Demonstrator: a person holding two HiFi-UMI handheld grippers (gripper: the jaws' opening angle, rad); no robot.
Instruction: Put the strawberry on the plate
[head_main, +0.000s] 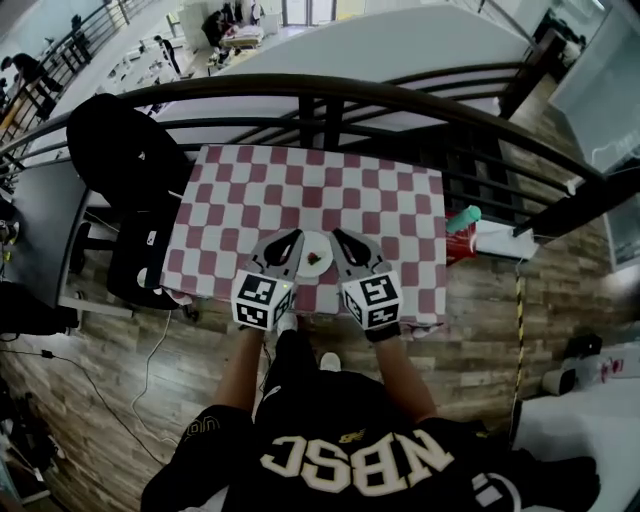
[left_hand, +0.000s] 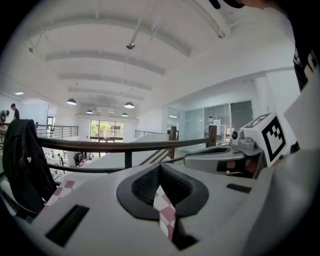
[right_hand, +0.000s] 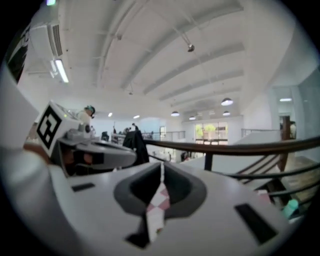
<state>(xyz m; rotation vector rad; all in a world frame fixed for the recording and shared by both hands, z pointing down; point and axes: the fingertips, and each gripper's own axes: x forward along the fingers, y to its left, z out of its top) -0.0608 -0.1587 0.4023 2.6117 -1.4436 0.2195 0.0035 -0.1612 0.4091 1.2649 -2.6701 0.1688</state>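
A small red strawberry lies on a white plate near the front edge of the red-and-white checked table. My left gripper rests just left of the plate, and my right gripper just right of it. Both point away from me with their tips beside the plate's far rim. In the left gripper view the jaws meet at the tips with only checked cloth showing between them. The right gripper view shows the same: jaws closed and nothing held. Neither gripper view shows the strawberry.
A dark railing runs along the table's far side. A black chair draped with a jacket stands at the left. A red container with a green cap sits off the table's right edge. Wooden floor lies around the table.
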